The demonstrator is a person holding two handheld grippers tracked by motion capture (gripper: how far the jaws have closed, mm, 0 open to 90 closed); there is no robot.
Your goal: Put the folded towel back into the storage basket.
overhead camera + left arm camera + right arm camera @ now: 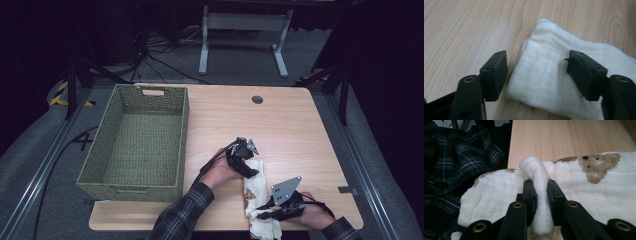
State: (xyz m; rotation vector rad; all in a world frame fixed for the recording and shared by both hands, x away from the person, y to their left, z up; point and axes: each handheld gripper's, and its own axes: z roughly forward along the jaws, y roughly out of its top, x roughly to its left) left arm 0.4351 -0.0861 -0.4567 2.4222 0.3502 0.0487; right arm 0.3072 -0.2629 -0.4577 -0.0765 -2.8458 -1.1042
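While pinching a raised fold of the cloth [537, 195], right gripper [541, 188] jaws clamped tight on it at the near table [280, 120] edge. Left gripper [537, 75] jaws apart, straddling the cloth's far corner, pads not pressing, nothing gripped. Cloth white with brown patches, lying flat near front edge, partly overhanging. Green woven basket [100, 170] well apart, left side.
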